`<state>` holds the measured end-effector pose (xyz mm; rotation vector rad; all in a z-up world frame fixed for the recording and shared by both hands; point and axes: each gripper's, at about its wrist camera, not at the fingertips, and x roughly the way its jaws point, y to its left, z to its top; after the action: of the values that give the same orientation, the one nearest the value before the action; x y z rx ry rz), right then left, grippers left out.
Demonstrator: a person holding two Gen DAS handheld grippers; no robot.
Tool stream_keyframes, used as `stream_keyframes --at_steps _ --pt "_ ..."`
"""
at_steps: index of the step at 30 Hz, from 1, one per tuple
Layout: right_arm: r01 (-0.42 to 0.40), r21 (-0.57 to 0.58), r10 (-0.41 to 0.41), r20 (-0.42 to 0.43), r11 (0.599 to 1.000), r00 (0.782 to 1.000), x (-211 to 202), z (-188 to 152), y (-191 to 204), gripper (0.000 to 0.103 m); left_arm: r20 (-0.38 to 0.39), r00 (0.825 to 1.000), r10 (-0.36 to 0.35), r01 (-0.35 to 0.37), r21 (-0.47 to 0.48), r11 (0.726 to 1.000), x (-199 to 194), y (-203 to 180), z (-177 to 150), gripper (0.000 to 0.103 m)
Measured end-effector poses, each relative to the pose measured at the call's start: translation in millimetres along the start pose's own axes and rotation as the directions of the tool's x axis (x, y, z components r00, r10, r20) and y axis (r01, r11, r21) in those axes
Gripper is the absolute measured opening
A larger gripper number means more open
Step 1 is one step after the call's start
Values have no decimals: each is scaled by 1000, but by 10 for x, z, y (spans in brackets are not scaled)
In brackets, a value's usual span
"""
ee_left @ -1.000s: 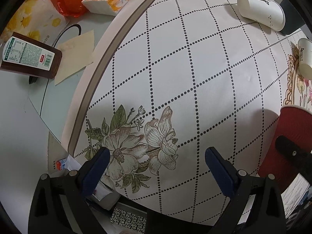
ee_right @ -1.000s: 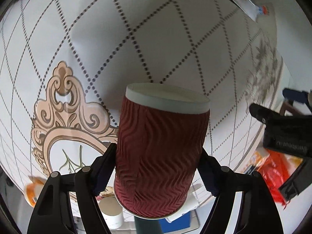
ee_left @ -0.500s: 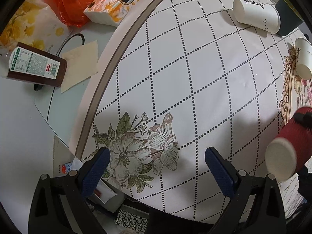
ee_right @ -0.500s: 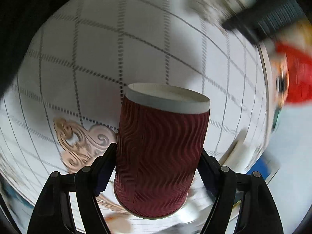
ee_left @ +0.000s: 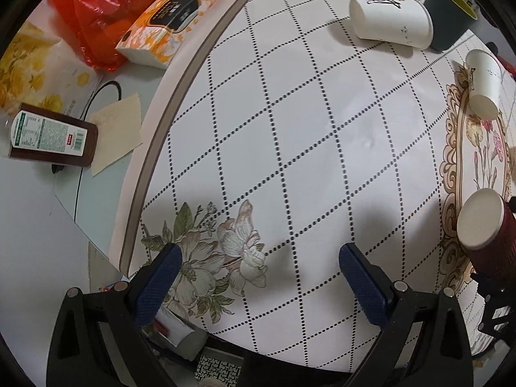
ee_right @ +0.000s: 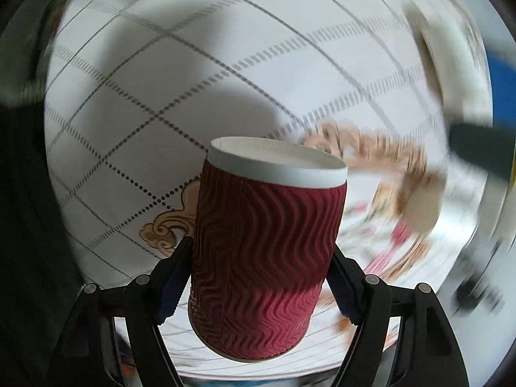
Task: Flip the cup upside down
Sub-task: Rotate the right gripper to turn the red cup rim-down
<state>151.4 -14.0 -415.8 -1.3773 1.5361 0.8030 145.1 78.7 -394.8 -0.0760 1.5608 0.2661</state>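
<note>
Since the picture of half a second ago, my right gripper (ee_right: 259, 287) has kept turning with the red cup (ee_right: 264, 242) in it: the patterned cloth behind the cup is at a new angle and smeared by motion, and in the left wrist view the cup (ee_left: 487, 235) now shows more of its white flat end, turned toward my left gripper.

My right gripper is closed on the ribbed wall of the cup, one finger on each side, at about the middle of its height. The cup is off the tabletop (ee_left: 306, 129), far to the right of my left gripper (ee_left: 261, 277). The left gripper is wide open, holds nothing, and hangs over the flower print at the near edge of the cloth.

I judge that I am in the middle of the flip: the cup is lifted and being rotated, not yet set down. I cannot tell for sure which end is the mouth.

Next, I think I must finish the rotation until the mouth faces straight down, then lower the cup onto a free part of the cloth before I open. Ahead of my left gripper, two white cups (ee_left: 391, 22) lie on their sides, well apart from the red one.
</note>
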Motion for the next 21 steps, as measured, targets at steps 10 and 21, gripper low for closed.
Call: stream_keyframes --at_steps 10,21 --pt "-246 464 294 -33 851 955 218 -224 -479 79 5 1000 -2 1 24 1000 -21 -56 12 100" --pt "-360 648 454 25 671 890 547 -547 -772 80 3 1000 3 -3 44 999 10 -64 -10 100"
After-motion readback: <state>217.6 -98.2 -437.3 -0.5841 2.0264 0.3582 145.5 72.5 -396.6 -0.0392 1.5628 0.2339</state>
